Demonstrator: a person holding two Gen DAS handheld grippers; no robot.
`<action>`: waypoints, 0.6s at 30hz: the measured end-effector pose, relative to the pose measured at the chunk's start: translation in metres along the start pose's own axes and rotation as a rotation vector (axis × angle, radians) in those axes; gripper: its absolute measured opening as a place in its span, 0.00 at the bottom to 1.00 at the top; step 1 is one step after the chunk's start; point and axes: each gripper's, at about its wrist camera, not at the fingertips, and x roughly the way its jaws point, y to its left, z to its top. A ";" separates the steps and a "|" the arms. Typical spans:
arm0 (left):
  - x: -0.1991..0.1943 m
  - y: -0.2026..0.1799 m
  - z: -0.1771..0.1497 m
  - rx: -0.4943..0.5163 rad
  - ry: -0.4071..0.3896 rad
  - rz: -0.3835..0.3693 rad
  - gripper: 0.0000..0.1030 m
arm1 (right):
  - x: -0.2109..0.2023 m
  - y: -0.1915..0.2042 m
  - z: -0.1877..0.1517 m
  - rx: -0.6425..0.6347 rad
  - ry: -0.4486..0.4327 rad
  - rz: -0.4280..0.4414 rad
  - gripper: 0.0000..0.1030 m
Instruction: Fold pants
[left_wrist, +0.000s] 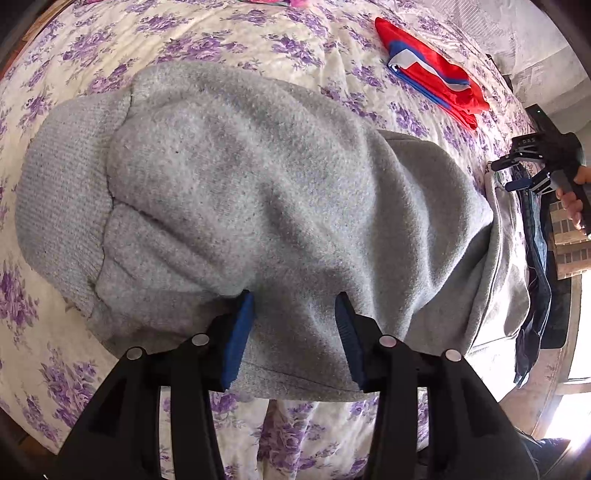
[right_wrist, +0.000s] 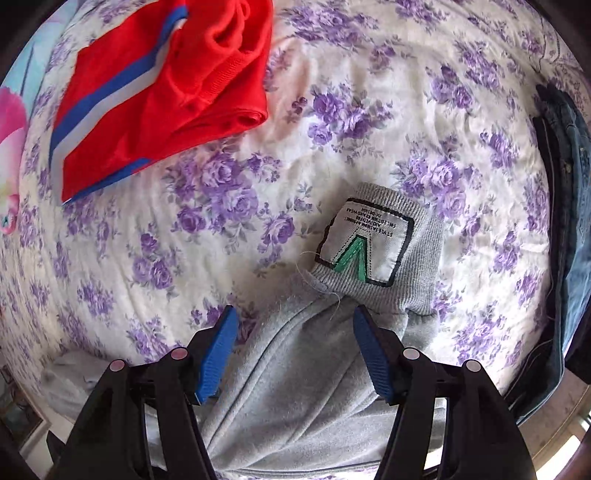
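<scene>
Grey fleece sweatpants (left_wrist: 258, 192) bunched on the floral purple-and-cream bed (left_wrist: 207, 40). Left claw (left_wrist: 295, 332) half open, pads straddling the grey fabric, grip unclear. Right claw (right_wrist: 291, 350) open over a cuff; only its view shows the white sewn label (right_wrist: 365, 243). Folded red garment (right_wrist: 162, 92) far left, blue jeans (right_wrist: 576, 229) right.

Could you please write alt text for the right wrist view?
The open right gripper hovers over grey sweatpants with a sewn label, on a purple-flowered bedspread. Folded red clothing lies beyond.
</scene>
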 end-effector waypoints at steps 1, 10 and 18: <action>0.000 0.001 0.001 -0.003 0.003 -0.003 0.43 | 0.008 0.001 0.002 0.006 0.015 -0.019 0.63; 0.000 0.002 0.004 0.003 0.021 -0.012 0.43 | 0.018 -0.027 -0.033 -0.021 -0.042 0.013 0.08; 0.000 0.004 0.007 0.018 0.032 -0.021 0.44 | -0.063 -0.133 -0.169 -0.019 -0.285 0.242 0.06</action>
